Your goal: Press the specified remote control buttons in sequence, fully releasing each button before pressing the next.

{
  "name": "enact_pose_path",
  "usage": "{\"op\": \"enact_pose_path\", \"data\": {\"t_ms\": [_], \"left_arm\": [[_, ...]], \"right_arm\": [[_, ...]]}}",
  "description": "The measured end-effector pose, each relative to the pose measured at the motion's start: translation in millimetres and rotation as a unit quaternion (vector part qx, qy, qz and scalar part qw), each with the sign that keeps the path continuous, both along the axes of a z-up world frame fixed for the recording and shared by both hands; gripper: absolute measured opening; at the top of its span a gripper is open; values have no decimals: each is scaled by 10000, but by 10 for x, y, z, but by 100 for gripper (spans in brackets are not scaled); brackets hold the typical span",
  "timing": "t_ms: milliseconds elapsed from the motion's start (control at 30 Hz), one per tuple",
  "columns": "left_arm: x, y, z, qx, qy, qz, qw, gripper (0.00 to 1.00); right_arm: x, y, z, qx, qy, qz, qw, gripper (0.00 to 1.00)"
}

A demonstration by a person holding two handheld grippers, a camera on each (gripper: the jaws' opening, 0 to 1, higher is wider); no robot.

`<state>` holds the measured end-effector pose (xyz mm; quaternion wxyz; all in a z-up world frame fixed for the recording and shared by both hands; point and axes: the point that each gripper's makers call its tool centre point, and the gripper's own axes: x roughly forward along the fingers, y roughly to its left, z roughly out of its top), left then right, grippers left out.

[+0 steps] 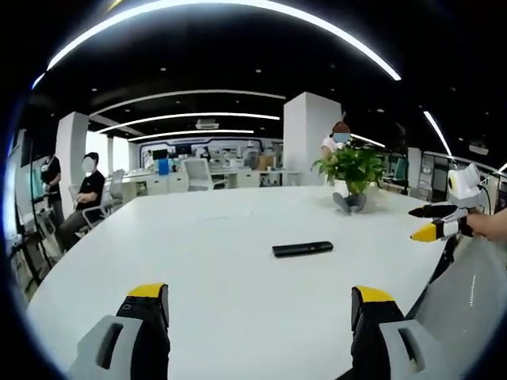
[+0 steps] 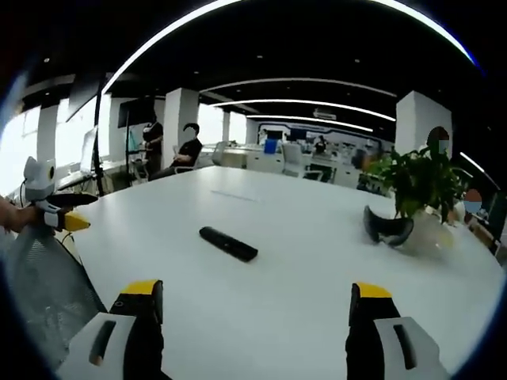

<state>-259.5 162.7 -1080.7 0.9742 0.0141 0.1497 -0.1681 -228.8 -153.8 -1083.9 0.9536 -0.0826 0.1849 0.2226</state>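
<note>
A slim black remote control (image 1: pixel 303 248) lies flat near the middle of the white table (image 1: pixel 214 269); in the right gripper view the remote (image 2: pixel 228 243) lies at a slant. My left gripper (image 1: pixel 260 305) is held over the table's near edge, short of the remote, jaws wide apart and holding nothing. My right gripper (image 2: pixel 255 297) is also open and holding nothing, well back from the remote. Each shows in the other's view: the right gripper (image 1: pixel 430 222) at the table's right side, the left gripper (image 2: pixel 70 211) at the left, in a hand.
A potted green plant (image 1: pixel 352 166) stands on the far right of the table with a dark curved object (image 2: pixel 388 226) at its foot. Mesh chair backs (image 2: pixel 40 277) stand by the table edge. People sit and stand beyond the table (image 1: pixel 89 194), among office desks.
</note>
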Motion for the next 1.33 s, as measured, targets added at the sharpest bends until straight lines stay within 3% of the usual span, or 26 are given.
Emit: {"op": "enact_pose_path", "data": {"t_ms": [133, 367, 500, 600, 800, 1033, 1333], "left_arm": [[9, -3, 60, -297, -80, 92, 9995, 100], [-7, -9, 62, -379, -61, 189, 9991, 100], [9, 2, 218, -790, -392, 271, 9957, 100], [1, 0, 192, -786, -331, 281, 9960, 100], [-28, -16, 52, -493, -40, 271, 9984, 96], [-1, 15, 8, -553, 85, 320, 9979, 96], [2, 41, 17, -471, 36, 324, 9984, 95]], "right_arm": [[47, -83, 34, -380, -201, -223, 9988, 99], [86, -36, 88, 199, -234, -234, 9993, 99], [75, 18, 94, 324, -226, -160, 9991, 99], [59, 53, 99, 400, -219, -104, 9989, 99], [22, 50, 16, 124, -71, 18, 9999, 93], [29, 70, 22, 102, -69, 85, 9999, 93], [10, 94, 24, 111, -79, 127, 9998, 93]]}}
